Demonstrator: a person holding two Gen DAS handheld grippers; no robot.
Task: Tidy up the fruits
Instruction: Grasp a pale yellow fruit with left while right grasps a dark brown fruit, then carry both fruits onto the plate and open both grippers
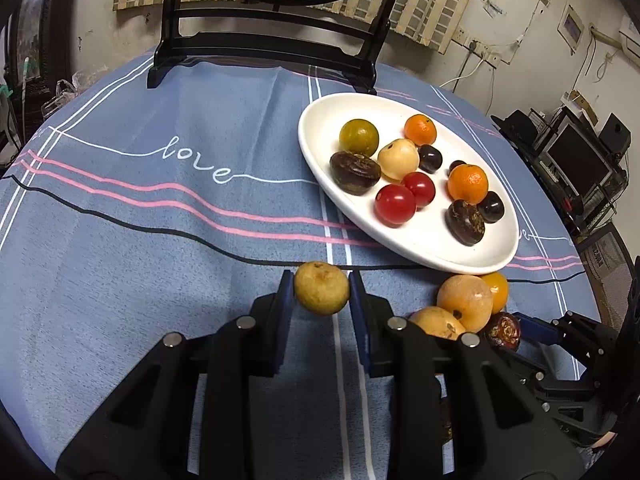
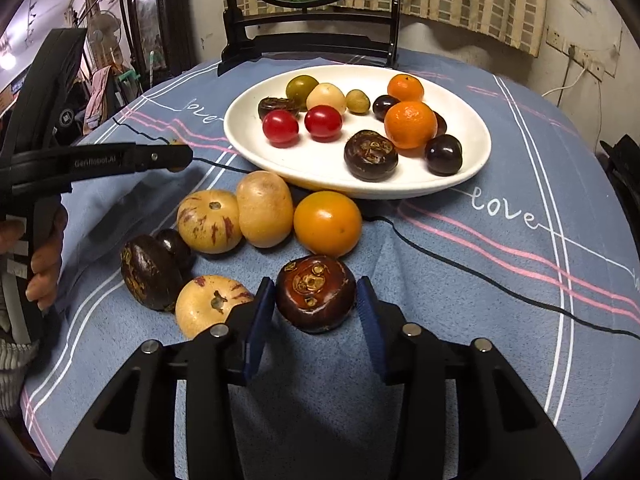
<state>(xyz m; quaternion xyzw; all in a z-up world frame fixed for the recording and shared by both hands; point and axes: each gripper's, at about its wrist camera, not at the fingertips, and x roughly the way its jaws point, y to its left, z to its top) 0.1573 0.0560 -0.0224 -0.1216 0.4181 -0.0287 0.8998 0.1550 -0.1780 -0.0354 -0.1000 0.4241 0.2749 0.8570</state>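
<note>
Your right gripper (image 2: 316, 300) has its blue pads on either side of a dark brown water chestnut (image 2: 315, 298) that lies on the blue tablecloth (image 2: 460, 280), just in front of the white plate (image 2: 256, 156); the left pad touches the fruit, but you cannot tell whether the right pad presses it, so a firm pinch is not certain. Your left gripper (image 1: 322, 292) pinches a small yellow-green fruit (image 1: 321, 288) between its pads, held clear of the cloth and short of the plate's near rim. Between the chestnut and the plate sits an orange tomato (image 2: 328, 222). To its left, also in front of the plate, two tan striped fruits (image 2: 210, 226), a plain tan oval one (image 2: 265, 208) and two dark purple-brown fruits (image 2: 150, 270) crowd together, touching one another. On the plate lie two red tomatoes (image 2: 281, 128), two mandarins (image 2: 410, 124), more dark chestnuts, dark round fruits, a pale fruit and two greenish ones. Behind the plate stands a black wooden stand (image 2: 308, 44) with a round panel.
</note>
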